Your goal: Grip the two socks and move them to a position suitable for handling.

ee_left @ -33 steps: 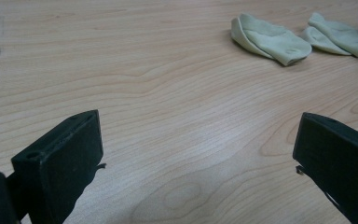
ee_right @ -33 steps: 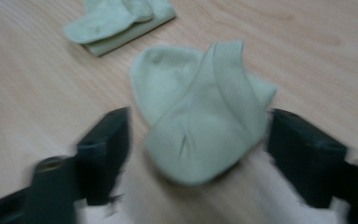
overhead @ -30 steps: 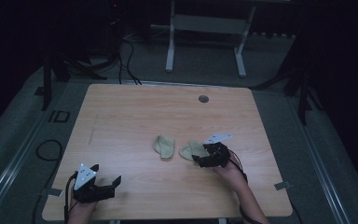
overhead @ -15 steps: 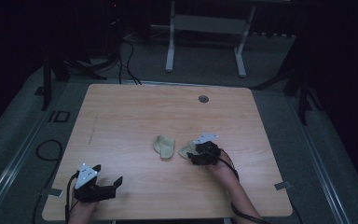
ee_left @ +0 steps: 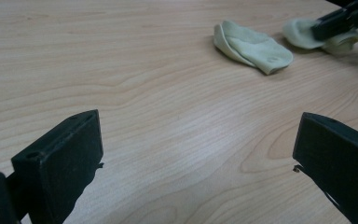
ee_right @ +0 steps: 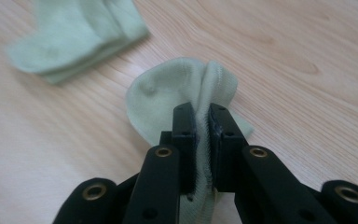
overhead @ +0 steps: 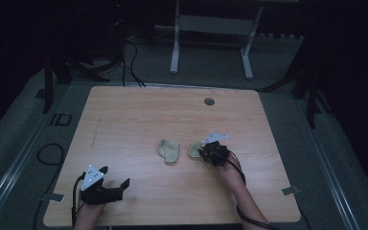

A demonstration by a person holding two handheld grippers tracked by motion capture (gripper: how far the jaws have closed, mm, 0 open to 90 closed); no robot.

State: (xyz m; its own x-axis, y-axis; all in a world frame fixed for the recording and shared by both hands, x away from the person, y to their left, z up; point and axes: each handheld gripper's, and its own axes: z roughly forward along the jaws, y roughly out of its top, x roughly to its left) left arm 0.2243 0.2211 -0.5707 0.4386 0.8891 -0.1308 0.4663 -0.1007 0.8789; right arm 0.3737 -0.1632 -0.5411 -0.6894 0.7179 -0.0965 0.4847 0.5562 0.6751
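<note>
High view: light wooden table (overhead: 139, 115) is sitting mid-frame, two small pale-green knitted socks lying near its centre. Right gripper (overhead: 205, 152) is sitting on the right-hand pale-green sock (overhead: 194, 150), centre-right of frame; the folded pale-green sock (overhead: 169, 151) is lying just beside it to the left, apart. Left gripper (overhead: 119, 181) is resting at lower left near the table's front edge, well apart from both socks. A small round grey grommet (overhead: 209, 101) is sitting at upper centre. Left gripper view: the black jaws are standing wide apart at the lower corners, gripping nothing, bare wood between them; the folded sock (ee_left: 254, 45) is lying at upper centre, the other sock (ee_left: 303, 33) at upper right under the far gripper. Right gripper view: jaws are closing tight on a bunched ridge of the right-hand sock (ee_right: 168, 100) at frame centre, fabric pinched between the pads; the folded sock (ee_right: 74, 32) is blurring at upper left. Step, as a guess: grasping one sock, probably for pairing or stacking. Next move is likely calling for lifting it clear and carrying it toward the folded one. The gripped sock is looking soft, crumpled, ribbed at the pinch.
</note>
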